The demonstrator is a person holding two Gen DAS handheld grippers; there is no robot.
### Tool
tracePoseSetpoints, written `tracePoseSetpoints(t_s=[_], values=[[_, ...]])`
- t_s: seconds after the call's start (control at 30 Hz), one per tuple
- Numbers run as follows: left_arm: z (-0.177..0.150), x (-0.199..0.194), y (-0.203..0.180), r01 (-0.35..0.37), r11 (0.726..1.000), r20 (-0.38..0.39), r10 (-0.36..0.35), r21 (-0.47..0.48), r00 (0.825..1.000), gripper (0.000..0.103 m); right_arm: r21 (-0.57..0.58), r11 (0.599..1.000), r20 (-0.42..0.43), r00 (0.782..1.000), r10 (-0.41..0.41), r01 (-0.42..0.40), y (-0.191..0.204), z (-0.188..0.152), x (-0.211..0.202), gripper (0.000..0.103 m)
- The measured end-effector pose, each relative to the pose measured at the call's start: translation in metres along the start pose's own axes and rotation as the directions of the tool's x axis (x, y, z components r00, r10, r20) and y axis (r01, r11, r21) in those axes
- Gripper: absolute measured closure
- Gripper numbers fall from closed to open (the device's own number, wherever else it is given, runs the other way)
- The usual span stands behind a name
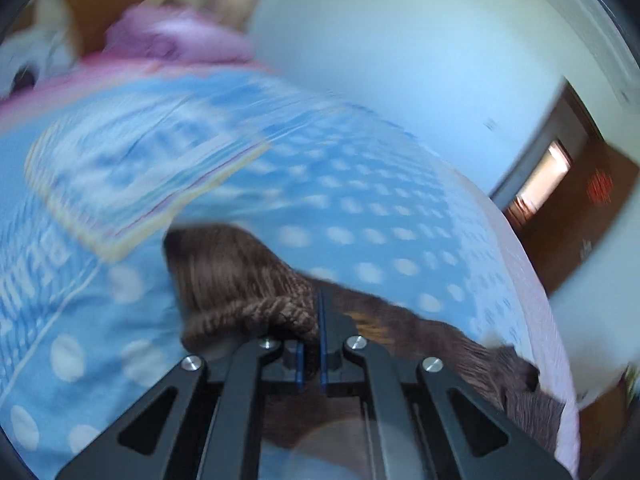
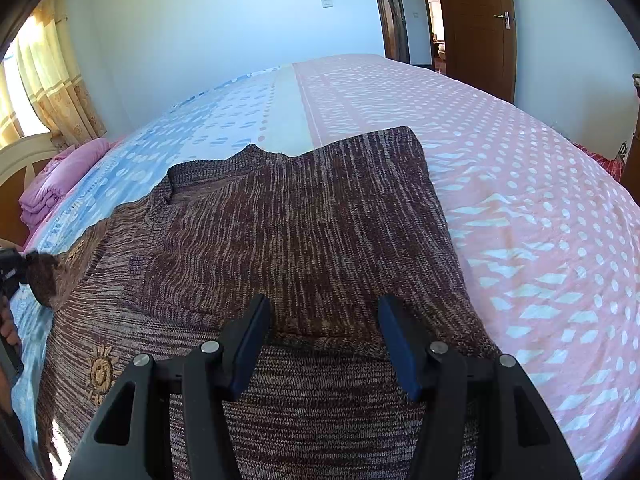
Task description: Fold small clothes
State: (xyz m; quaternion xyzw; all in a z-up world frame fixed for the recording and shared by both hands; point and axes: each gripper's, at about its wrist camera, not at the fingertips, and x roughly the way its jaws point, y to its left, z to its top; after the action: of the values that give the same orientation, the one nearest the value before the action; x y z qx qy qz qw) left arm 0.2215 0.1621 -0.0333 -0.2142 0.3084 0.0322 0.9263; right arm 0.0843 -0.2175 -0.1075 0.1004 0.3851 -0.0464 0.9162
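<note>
A brown knit sweater (image 2: 288,216) lies on the bed (image 2: 520,200), its right side folded over the body. My right gripper (image 2: 325,308) hangs open just above the sweater's near part, with nothing pinched between its fingers. My left gripper (image 1: 312,340) is shut on a bunched end of the sweater's sleeve (image 1: 240,280), which is lifted off the blue dotted sheet; this view is blurred. In the right wrist view the left gripper (image 2: 12,272) shows at the far left edge with the sleeve end (image 2: 42,276) in it and a hand below it.
A folded pink blanket (image 2: 60,188) lies by the cream headboard (image 2: 20,160). A blue patterned pillow (image 1: 132,176) rests beyond the sleeve. The sheet is blue on the left half and pink on the right. A wooden door (image 2: 476,20) and a curtain (image 2: 52,92) stand past the bed.
</note>
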Motion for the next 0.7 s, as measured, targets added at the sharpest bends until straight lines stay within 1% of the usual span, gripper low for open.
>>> tracePoseSetpoints(t_s=[0.03,0.07,0.1,0.17,0.2,0.23,0.3,0.33,0.37,0.43,0.5,0.53,0.57,0.6,0.63,0.67,0.7], values=[[-0.002,-0.004,-0.020,0.016,0.998,0.011,-0.017,0.055,1.000,0.098,0.001,1.000,0.001,1.000,0.001,-0.001,0.000,0.000,0.000,0.045],[-0.008,-0.012,-0.053,0.047,0.989,0.024,-0.051,0.142,0.998,0.098,0.003,1.000,0.001,1.000,0.002,-0.002,-0.001,0.000,0.000,0.045],[-0.013,-0.015,-0.072,0.066,0.979,0.027,-0.073,0.191,0.997,0.098,0.005,1.000,0.002,1.000,0.004,-0.004,-0.001,0.000,0.000,0.045],[-0.034,-0.022,-0.120,0.125,0.946,0.007,-0.133,0.300,0.991,0.098,0.008,1.000,0.002,1.000,0.008,-0.008,-0.001,0.000,-0.001,0.045],[-0.046,-0.022,-0.140,0.152,0.929,-0.013,-0.157,0.337,0.987,0.098,0.010,1.000,0.003,1.000,0.011,-0.011,-0.002,0.000,-0.001,0.045],[-0.063,-0.023,-0.163,0.179,0.906,-0.040,-0.177,0.384,0.983,0.098,0.011,1.000,0.004,1.000,0.012,-0.012,-0.002,0.000,-0.001,0.045],[-0.094,-0.021,-0.193,0.192,0.867,-0.071,-0.179,0.459,0.981,0.098,0.015,1.000,0.004,1.000,0.016,-0.016,-0.002,0.000,-0.001,0.045],[-0.106,-0.020,-0.203,0.196,0.854,-0.087,-0.176,0.482,0.981,0.098,0.015,1.000,0.004,1.000,0.016,-0.016,-0.002,0.000,-0.001,0.045],[-0.121,-0.015,-0.212,0.207,0.842,-0.120,-0.170,0.498,0.978,0.098,0.016,1.000,0.004,1.000,0.016,-0.016,-0.002,0.000,-0.001,0.045],[-0.145,-0.004,-0.221,0.209,0.834,-0.176,-0.136,0.511,0.975,0.096,0.015,1.000,0.004,1.000,0.016,-0.016,-0.002,0.000,-0.001,0.045],[-0.159,0.001,-0.221,0.197,0.828,-0.211,-0.098,0.525,0.973,0.089,0.016,1.000,0.003,1.000,0.016,-0.016,-0.002,0.000,-0.001,0.045],[-0.162,0.000,-0.218,0.209,0.825,-0.239,-0.093,0.525,0.967,0.085,0.015,1.000,0.003,1.000,0.016,-0.016,-0.002,0.000,-0.001,0.045],[-0.163,-0.003,-0.214,0.231,0.825,-0.259,-0.107,0.516,0.960,0.073,0.015,1.000,0.003,1.000,0.017,-0.017,-0.002,0.000,-0.001,0.044],[-0.162,-0.009,-0.210,0.245,0.827,-0.262,-0.123,0.506,0.957,0.055,0.015,1.000,0.004,1.000,0.017,-0.017,-0.002,0.000,-0.001,0.044],[-0.159,-0.019,-0.201,0.246,0.835,-0.249,-0.135,0.492,0.959,0.045,0.015,1.000,0.004,1.000,0.017,-0.018,-0.002,0.000,-0.001,0.044],[-0.157,-0.026,-0.194,0.237,0.842,-0.229,-0.139,0.485,0.963,0.026,0.016,1.000,0.004,1.000,0.018,-0.018,-0.002,0.000,-0.001,0.044],[-0.154,-0.034,-0.184,0.214,0.854,-0.197,-0.134,0.475,0.971,0.018,0.017,1.000,0.005,1.000,0.020,-0.020,-0.003,0.000,-0.002,0.044]])
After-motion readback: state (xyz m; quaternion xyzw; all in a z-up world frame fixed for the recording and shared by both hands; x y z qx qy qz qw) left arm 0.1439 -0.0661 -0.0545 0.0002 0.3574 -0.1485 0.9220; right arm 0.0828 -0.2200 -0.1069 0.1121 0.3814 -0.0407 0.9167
